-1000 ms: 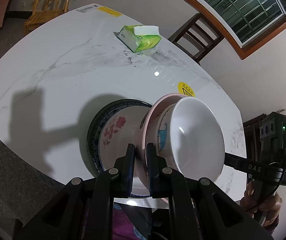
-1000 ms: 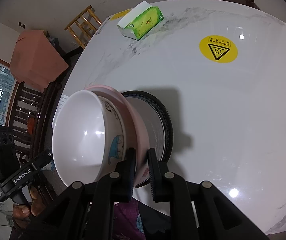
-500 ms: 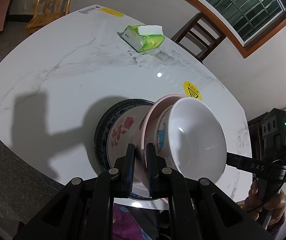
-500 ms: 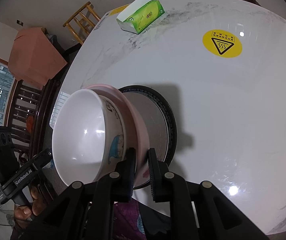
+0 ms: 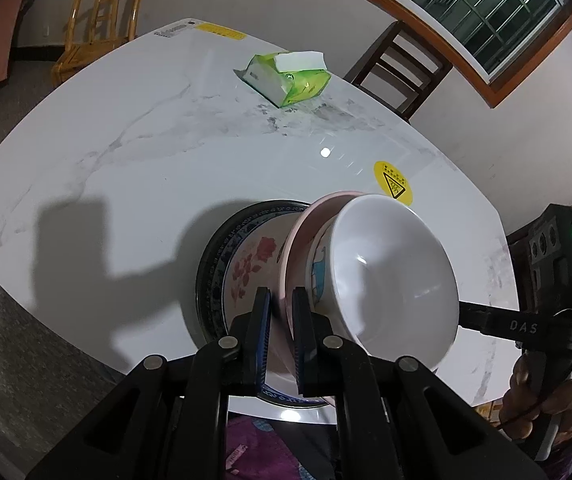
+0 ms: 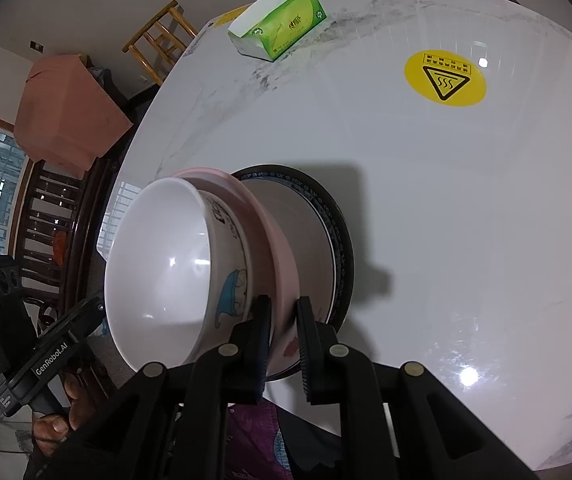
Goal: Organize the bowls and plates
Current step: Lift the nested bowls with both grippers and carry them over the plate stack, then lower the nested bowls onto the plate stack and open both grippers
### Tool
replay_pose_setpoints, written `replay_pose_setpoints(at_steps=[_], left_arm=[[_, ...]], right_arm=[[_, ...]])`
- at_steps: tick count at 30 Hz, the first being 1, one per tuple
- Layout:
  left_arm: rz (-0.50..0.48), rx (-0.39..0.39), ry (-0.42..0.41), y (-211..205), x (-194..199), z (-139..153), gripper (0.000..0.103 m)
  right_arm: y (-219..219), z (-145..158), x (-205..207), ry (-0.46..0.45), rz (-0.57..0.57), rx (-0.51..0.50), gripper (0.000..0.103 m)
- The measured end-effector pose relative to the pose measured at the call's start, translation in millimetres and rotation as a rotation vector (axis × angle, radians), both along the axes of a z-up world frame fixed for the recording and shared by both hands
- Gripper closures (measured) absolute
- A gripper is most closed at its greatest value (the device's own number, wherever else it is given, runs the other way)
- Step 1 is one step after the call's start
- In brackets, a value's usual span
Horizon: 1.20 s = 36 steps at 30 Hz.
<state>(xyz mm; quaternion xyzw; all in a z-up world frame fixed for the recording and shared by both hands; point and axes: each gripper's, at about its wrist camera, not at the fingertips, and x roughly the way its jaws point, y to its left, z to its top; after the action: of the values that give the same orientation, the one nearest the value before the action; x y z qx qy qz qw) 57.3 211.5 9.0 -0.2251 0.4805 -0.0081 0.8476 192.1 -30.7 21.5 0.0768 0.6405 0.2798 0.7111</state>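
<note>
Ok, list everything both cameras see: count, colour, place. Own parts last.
white bowl: 1, white with blue drawing outside, sitting in the pink plate
pink plate: 1, pink, held above the floral plate, both claws on its rim
floral plate: 1, blue-black rim, red flowers, on the table's near edge
tissue pack: 1, green, far side of table
warning sticker: 1, yellow, on table
table: 1, white marble
chairs: dark wood and light wood, around the table
left claw: shut on plate rim
right claw: shut on plate rim
</note>
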Motion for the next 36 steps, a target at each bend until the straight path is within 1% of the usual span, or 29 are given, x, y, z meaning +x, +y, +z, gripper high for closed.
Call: replay_pose_setpoints(at_steps=[3,8,17,20,25,26,28,29,30,31,33,34,36], left_arm=[[-0.004,0.014,-0.001,-1,1,-2,0.097],[-0.012,0.053,-0.020,-3,4,-2,0.097],[-0.009,0.093,-0.040,-5,6,-2,0.097],[-0.006,0.120,-0.050,-7,6,-2,0.097],[-0.001,0.158,-0.071,-8,6,-1,0.097],[-0.002,0.166,-0.073,-8,6,-2,0.096],[0.005,0.189,-0.076,-8,6,-2,0.092],[0.016,0.201,-0.076,-8,5,-2,0.087],[0.025,0.210,-0.076,-7,5,-1,0.078],[0.039,0.226,-0.080,-5,4,0,0.074],[0.066,0.251,-0.086,-2,2,2,0.052],[0.079,0.259,-0.098,0,0,4,0.049],[0.087,0.263,-0.127,2,-3,8,0.037]], right_arm=[[1,-1,1,-0.005,-0.001,-0.009,0.090],[1,-5,3,0.006,-0.006,0.001,0.090],[2,-7,4,0.002,-0.016,0.023,0.090],[2,-9,5,0.004,-0.014,0.036,0.089],[4,-9,5,-0.019,-0.004,0.041,0.087],[4,-8,4,-0.030,0.000,0.040,0.087],[4,-7,3,-0.053,-0.002,0.044,0.087],[4,-6,3,-0.064,-0.003,0.045,0.087],[4,-5,2,-0.080,-0.003,0.046,0.087],[4,-4,2,-0.102,-0.004,0.049,0.087],[3,-3,1,-0.125,-0.008,0.057,0.087],[1,-3,1,-0.138,-0.015,0.061,0.086],[-2,-2,0,-0.159,-0.027,0.086,0.084]])
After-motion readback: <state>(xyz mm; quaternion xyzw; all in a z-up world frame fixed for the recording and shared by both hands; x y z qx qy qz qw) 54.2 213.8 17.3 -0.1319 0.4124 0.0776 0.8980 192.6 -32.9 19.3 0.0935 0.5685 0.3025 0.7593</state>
